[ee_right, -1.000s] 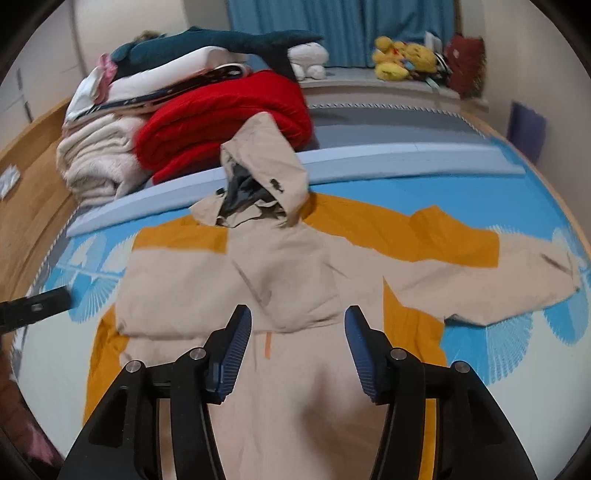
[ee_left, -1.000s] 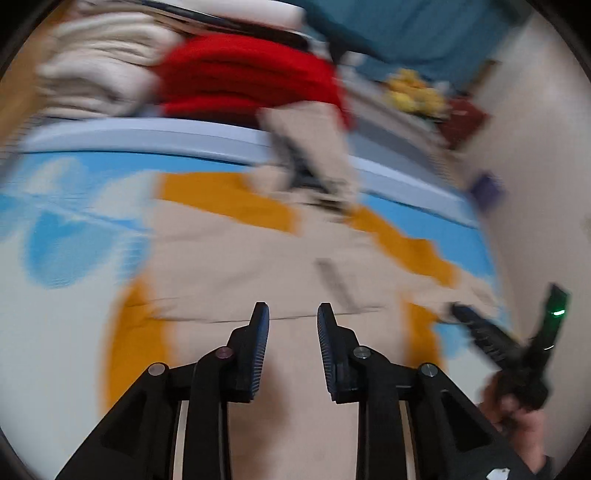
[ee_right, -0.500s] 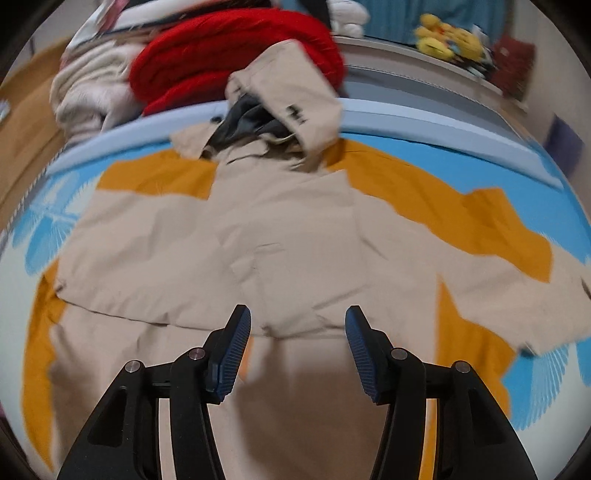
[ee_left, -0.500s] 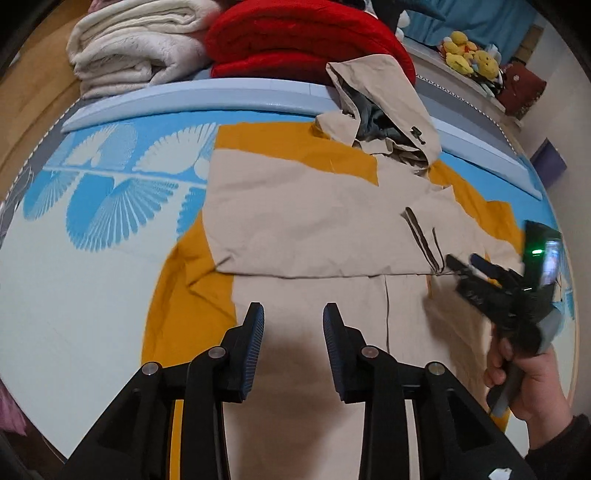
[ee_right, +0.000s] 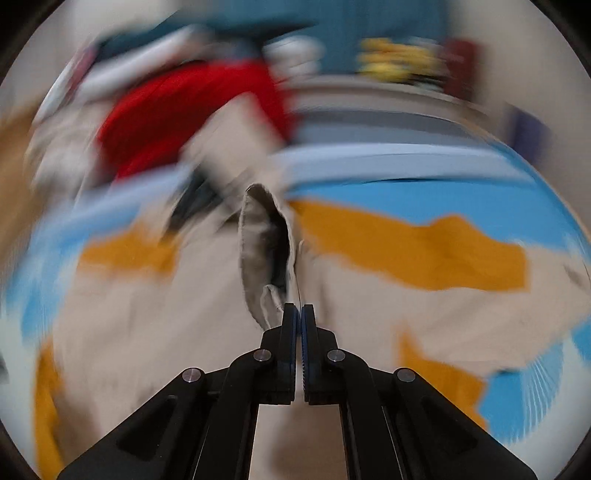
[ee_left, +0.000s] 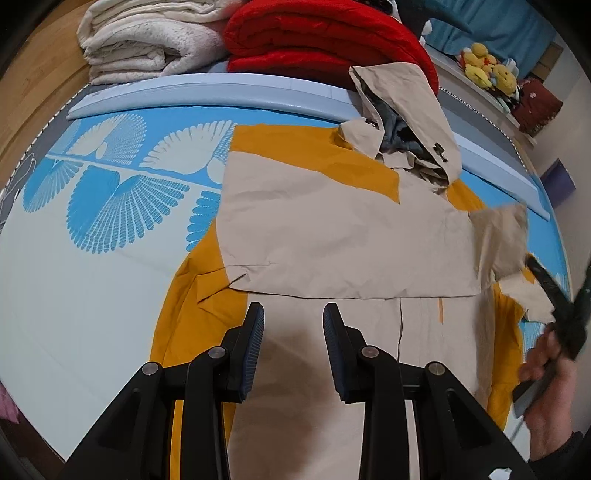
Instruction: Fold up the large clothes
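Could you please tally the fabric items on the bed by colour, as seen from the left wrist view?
Beige and orange: 1, the hooded jacket
Red: 1, the folded blanket
Cream: 1, the folded blanket stack
Total: 3

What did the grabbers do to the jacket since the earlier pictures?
The right gripper snapped shut on the jacket, pinching a fold of beige cloth and lifting it; before, its jaws hung open above the cloth. The left gripper came lower over the jacket, jaws open with nothing between them. The red blanket and white blankets stayed put.
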Demonstrator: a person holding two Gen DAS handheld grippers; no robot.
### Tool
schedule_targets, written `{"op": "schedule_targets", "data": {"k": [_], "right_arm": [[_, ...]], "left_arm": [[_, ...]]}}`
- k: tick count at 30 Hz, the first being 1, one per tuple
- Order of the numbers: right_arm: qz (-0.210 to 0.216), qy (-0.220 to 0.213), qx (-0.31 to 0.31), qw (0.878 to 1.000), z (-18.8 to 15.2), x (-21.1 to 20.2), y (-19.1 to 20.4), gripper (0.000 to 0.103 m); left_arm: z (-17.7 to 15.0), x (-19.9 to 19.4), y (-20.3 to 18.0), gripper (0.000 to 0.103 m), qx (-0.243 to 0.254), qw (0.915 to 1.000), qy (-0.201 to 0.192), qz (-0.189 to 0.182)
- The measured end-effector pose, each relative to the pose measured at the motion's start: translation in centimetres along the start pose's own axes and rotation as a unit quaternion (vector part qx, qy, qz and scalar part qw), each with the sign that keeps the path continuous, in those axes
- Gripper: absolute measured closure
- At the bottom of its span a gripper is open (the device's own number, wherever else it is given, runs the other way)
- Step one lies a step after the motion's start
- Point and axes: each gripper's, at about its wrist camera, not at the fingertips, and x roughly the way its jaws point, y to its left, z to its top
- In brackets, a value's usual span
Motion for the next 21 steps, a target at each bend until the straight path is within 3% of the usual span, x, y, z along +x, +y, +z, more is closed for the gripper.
{"op": "schedule_targets", "data": {"k": [2, 3, 5, 8, 10, 12, 14, 16, 17, 18, 19, 20, 21], "right_arm": [[-0.044, -0.007, 0.074, 0.996, 0.5, -0.5, -4.6, 0.099], [-0.091, -0.005, 0.107, 0.990, 0.4, -0.6, -7.3, 0.097], [-0.130, 0.002, 0.142, 0.981, -0.2, -0.8, -10.3, 0.095], [-0.070, -0.006, 0.167, 0.984, -0.8, -1.0, -11.5, 0.082], [0.000, 0.022, 0.152, 0.988, -1.0, 0.7, -10.6, 0.053], [0.034, 0.057, 0.133, 0.989, -1.6, 2.7, -10.0, 0.053], [0.005, 0.114, 0.103, 0.988, -2.6, 5.2, -9.1, 0.053], [-0.015, 0.141, 0.118, 0.983, -3.7, 6.3, -9.8, 0.053], [-0.007, 0.140, 0.133, 0.981, -3.9, 6.5, -10.1, 0.053], [-0.002, 0.139, 0.139, 0.980, -4.0, 6.5, -10.3, 0.062], [0.007, 0.133, 0.136, 0.982, -3.9, 6.4, -10.2, 0.093], [0.016, 0.129, 0.130, 0.983, -3.6, 6.5, -10.1, 0.103], [0.022, 0.114, 0.119, 0.986, -3.3, 5.8, -9.8, 0.103]], "left_arm": [[0.0, 0.1, 0.0, 0.074, 0.001, 1.0000, 0.001, 0.003], [-0.1, 0.1, 0.0, 0.074, 0.001, 1.0000, 0.002, 0.003], [-0.1, 0.1, -0.2, 0.074, 0.003, 1.0000, 0.000, 0.004], [-0.2, 0.3, -0.7, 0.074, 0.011, 0.9999, 0.000, 0.009], [-0.4, 0.6, -1.0, 0.074, 0.015, 0.9998, 0.003, 0.009], [-0.7, 0.8, -1.3, 0.074, 0.025, 0.9996, 0.003, 0.014], [-0.9, 1.0, -1.5, 0.074, 0.032, 0.9993, 0.005, 0.020], [-1.2, 1.3, -1.4, 0.074, 0.035, 0.9991, 0.009, 0.024], [-1.2, 1.4, -1.4, 0.074, 0.035, 0.9990, 0.010, 0.025], [-1.2, 1.4, -1.3, 0.074, 0.034, 0.9990, 0.010, 0.026], [-1.2, 1.4, -1.3, 0.074, 0.034, 0.9990, 0.010, 0.026], [-1.2, 1.4, -1.2, 0.074, 0.033, 0.9991, 0.010, 0.025], [-1.3, 1.3, -1.3, 0.074, 0.033, 0.9991, 0.009, 0.024]]}}
